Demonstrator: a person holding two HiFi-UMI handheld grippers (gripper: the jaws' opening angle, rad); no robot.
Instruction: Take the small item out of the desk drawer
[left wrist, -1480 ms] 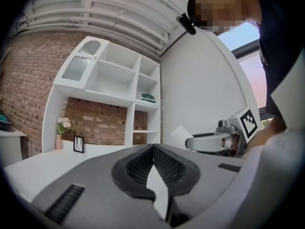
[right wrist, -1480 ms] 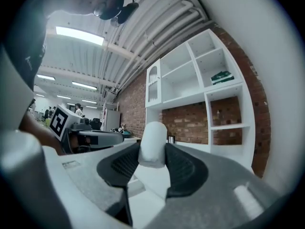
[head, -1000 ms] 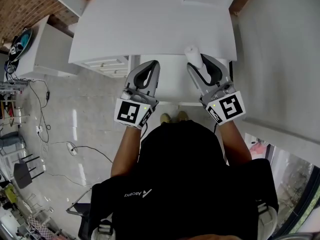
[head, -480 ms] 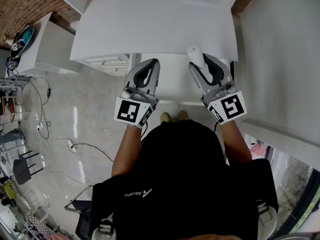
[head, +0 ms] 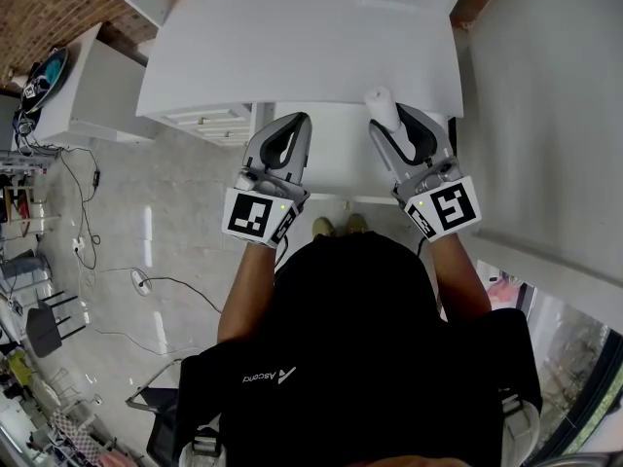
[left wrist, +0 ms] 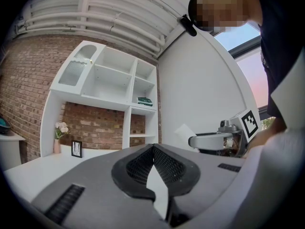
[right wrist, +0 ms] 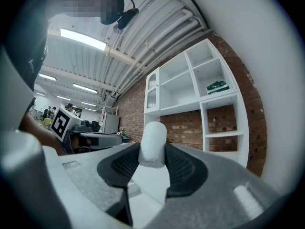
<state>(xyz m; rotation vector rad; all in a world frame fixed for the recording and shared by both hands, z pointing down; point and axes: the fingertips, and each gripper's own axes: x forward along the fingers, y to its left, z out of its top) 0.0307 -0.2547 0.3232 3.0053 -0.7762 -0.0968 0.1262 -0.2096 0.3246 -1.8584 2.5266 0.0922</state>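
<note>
Looking down from your head, the open drawer [head: 336, 159] sticks out from under the front edge of the desk [head: 292, 47], and both grippers sit over it, one at each side. The desk top is bare, so there's room ahead. On your right a white wall [head: 545, 115] runs close along the desk's side, which makes it tighter there. On your left it's open floor [head: 175, 222], with a low white cabinet [head: 88, 105] further out.

Your right gripper [head: 389, 123] is spread partway and pinching the item [head: 382, 105], one pad on each side of it. Its upper end pokes out past the tips. From above, the item sits right on the line where the desk's front edge meets the drawer. It shows against the shelves [right wrist: 209, 104] in the right gripper view, so it's up clear of the drawer floor. Your left gripper [left wrist: 153, 147] has its tips pressed together with nothing between them, and it hangs over the drawer's left side.

The item [right wrist: 153, 144] is a small white cylinder with a rounded top and a matte, slightly soft look. The pads [right wrist: 183, 168] are black with a fine ribbed grid, set in smooth grey shells. Desk and drawer are flat matte white, and the floor is glossy grey tile. A brick wall [left wrist: 95, 125] stands behind the white shelving.
</note>
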